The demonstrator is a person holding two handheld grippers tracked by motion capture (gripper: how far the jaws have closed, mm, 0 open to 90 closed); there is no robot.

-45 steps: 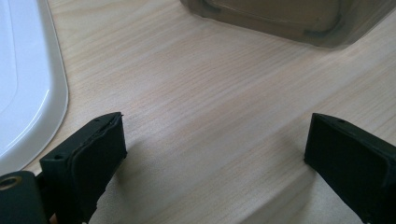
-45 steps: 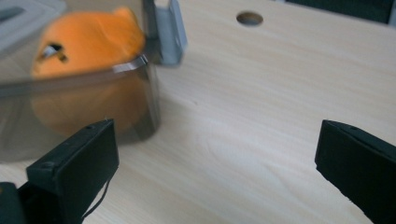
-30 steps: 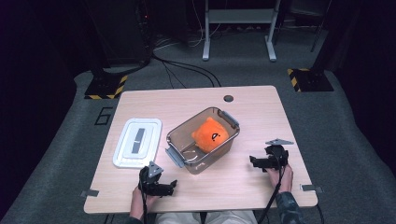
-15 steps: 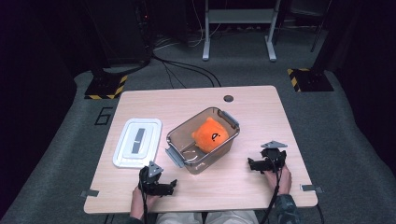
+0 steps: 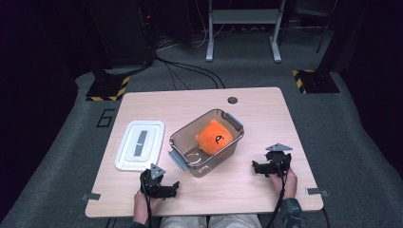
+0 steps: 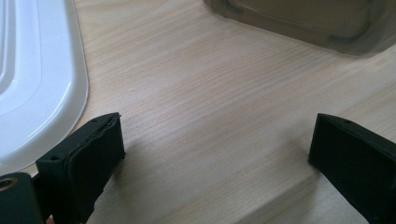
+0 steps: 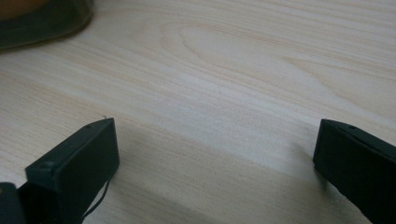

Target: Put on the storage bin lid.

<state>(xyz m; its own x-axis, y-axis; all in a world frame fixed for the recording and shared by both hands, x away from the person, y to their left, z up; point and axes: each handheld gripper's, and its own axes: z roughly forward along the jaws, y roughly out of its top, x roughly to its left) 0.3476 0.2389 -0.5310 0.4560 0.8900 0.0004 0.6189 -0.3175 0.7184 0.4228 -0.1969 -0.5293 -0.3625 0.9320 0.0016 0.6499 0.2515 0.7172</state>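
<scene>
Both grippers rest low over the wooden table (image 5: pixel 266 109) with jaws spread wide and nothing between them. The clear plastic bin (image 5: pixel 183 137), holding an orange plush toy (image 5: pixel 214 137), sits ahead of the left gripper (image 5: pixel 173 186) and off to the side of the right gripper (image 5: pixel 254 167). The white lid (image 5: pixel 140 145) lies just beside the left gripper. Reaching for the lid at its flat edge risks the jaws sliding off, and nudging the bin could skew it.

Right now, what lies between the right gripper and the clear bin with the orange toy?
Only bare wood of the table: the high view shows nothing between the right gripper and the clear bin.
</scene>
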